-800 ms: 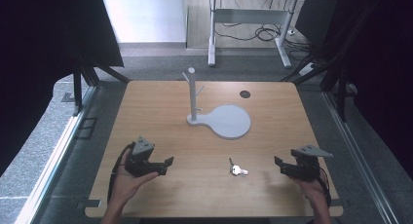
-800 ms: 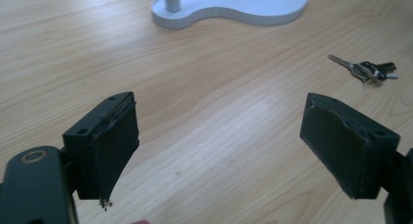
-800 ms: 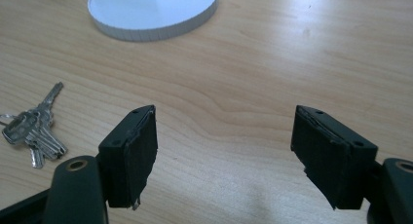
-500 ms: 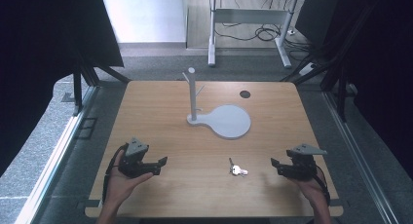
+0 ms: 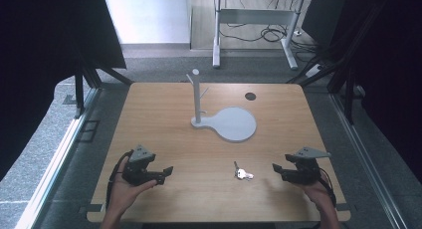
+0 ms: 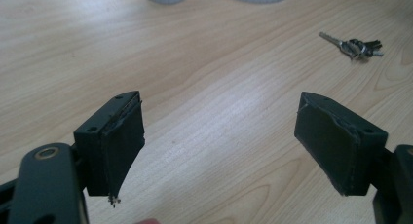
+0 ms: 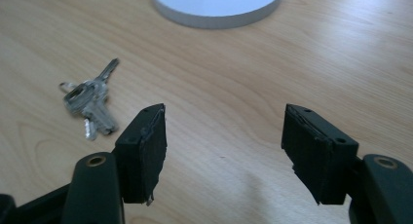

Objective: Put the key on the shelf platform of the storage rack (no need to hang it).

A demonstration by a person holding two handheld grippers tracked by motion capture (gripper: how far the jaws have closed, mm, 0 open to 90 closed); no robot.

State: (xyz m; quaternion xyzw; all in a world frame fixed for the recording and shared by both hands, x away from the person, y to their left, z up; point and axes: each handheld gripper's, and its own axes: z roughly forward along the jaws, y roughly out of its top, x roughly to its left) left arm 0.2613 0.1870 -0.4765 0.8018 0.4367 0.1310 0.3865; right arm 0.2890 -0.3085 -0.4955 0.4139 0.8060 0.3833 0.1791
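A small bunch of silver keys (image 5: 242, 173) lies flat on the wooden table (image 5: 164, 114) near its front edge, between my two hands. My left gripper (image 5: 166, 171) rests low at the front left, jaws wide apart and empty; its own view has the keys (image 6: 357, 46) far off at the upper right. My right gripper (image 5: 276, 170) sits at the front right, also open with nothing between its jaws, and the keys (image 7: 91, 102) lie just left of its left jaw. A grey stand with an upright post (image 5: 196, 94) and a round base plate (image 5: 235, 123) stands mid-table.
A dark round hole (image 5: 250, 96) marks the table's far right part. Beyond the far edge stands a metal desk frame (image 5: 254, 25) with cables on the floor. Black frame struts (image 5: 79, 89) flank the table's sides.
Both hands have drawn back toward the front edge and sit lower on the table. The keys and the stand have not moved.
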